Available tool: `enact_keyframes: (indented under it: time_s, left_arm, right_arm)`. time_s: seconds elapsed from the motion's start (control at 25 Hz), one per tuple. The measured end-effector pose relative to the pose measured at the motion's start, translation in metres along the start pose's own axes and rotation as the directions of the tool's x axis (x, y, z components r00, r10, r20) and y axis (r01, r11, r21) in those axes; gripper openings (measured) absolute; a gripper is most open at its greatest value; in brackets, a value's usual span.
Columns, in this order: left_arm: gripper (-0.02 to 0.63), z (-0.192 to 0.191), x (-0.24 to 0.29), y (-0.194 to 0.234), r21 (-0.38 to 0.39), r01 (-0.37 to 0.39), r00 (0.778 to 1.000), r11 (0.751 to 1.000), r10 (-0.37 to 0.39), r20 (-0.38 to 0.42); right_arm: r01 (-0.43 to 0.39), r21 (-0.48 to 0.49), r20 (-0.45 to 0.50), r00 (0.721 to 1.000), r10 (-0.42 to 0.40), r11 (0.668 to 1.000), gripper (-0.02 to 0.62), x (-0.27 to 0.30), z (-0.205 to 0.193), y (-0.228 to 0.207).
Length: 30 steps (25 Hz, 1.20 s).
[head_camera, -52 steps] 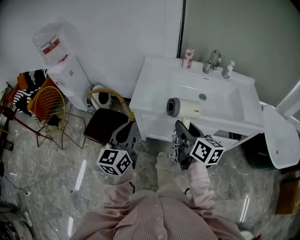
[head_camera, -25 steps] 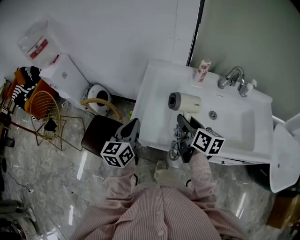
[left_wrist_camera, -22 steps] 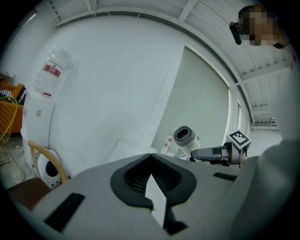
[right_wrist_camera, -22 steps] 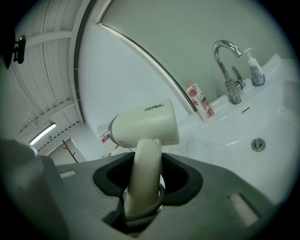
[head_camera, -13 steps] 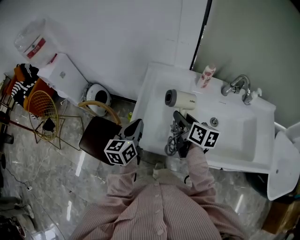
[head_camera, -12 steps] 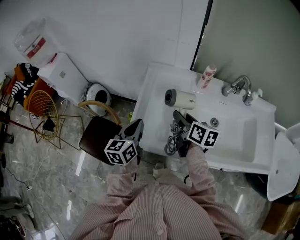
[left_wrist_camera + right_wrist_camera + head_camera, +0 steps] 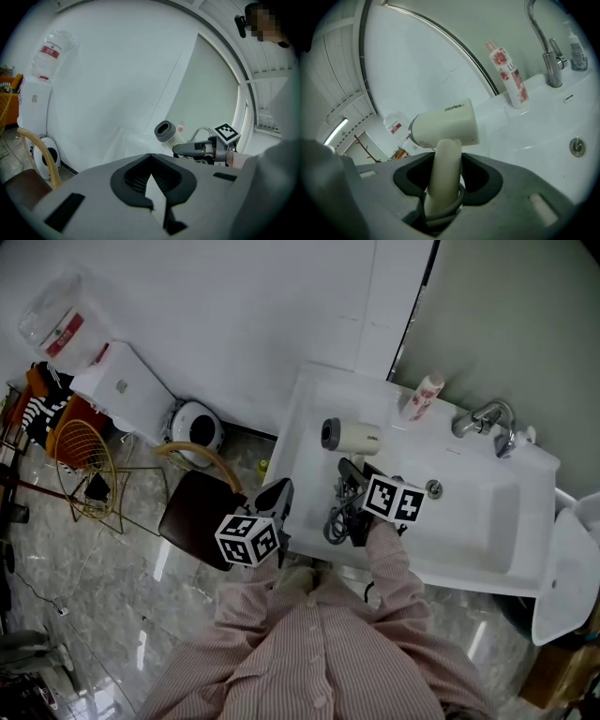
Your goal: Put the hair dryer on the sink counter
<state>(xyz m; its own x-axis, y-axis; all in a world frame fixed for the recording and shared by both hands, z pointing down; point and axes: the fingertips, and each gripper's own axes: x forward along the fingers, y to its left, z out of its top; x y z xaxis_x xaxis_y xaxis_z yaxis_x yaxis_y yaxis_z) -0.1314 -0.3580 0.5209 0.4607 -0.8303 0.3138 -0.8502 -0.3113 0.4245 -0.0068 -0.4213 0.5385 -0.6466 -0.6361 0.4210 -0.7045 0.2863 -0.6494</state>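
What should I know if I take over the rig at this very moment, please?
Left claw: shut and empty, held beside the front left edge of the sink counter.
Right claw: shut on the hair dryer by its handle, with the cord bunched into the grip.
Hair dryer: barrel level, over the left part of the counter, left of the pink bottle and the faucet. It looks clear of the surface.
Done: dryer gripped and at the sink.
Left: lower it onto the counter, open the right claw, draw back.
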Motion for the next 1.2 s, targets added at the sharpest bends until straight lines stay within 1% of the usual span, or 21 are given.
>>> enact_keyframes:
  time_s: [0.2,0.44,0.52,0.64,0.8,1.0,1.2]
  left_arm:
    - [-0.003,-0.009,0.019,0.009,-0.002,0.010,0.998,1.000,-0.010,-0.059]
    - [-0.002,-0.022,0.038,0.015,-0.003,0.021,0.992,1.000,-0.021,-0.122]
    - [-0.003,-0.024,0.043,0.015,0.002,0.028,0.990,1.000,-0.027,-0.140]
    - [-0.002,-0.026,0.048,0.015,0.006,0.035,0.987,0.999,-0.034,-0.157]
    - [-0.003,-0.028,0.053,0.018,0.007,0.033,0.984,0.999,-0.031,-0.174]
    - [-0.002,-0.028,0.055,0.023,0.004,0.024,0.983,1.000,-0.023,-0.180]
    - [-0.002,-0.028,0.054,0.027,0.000,0.018,0.983,1.000,-0.017,-0.184]
  right_arm:
    - [0.052,-0.048,-0.058,0.997,-0.055,0.997,0.168,0.027,-0.005,-0.013]
    - [0.093,-0.050,-0.103,0.990,-0.098,0.994,0.168,0.055,-0.014,-0.023]
    - [0.108,-0.064,-0.124,0.986,-0.116,0.992,0.169,0.062,-0.018,-0.026]
    - [0.129,-0.085,-0.151,0.979,-0.140,0.988,0.168,0.069,-0.024,-0.030]
    - [0.156,-0.085,-0.173,0.970,-0.169,0.984,0.168,0.077,-0.029,-0.036]
    - [0.184,-0.113,-0.198,0.959,-0.203,0.976,0.169,0.082,-0.034,-0.041]
    - [0.203,-0.115,-0.214,0.951,-0.224,0.972,0.168,0.086,-0.037,-0.043]
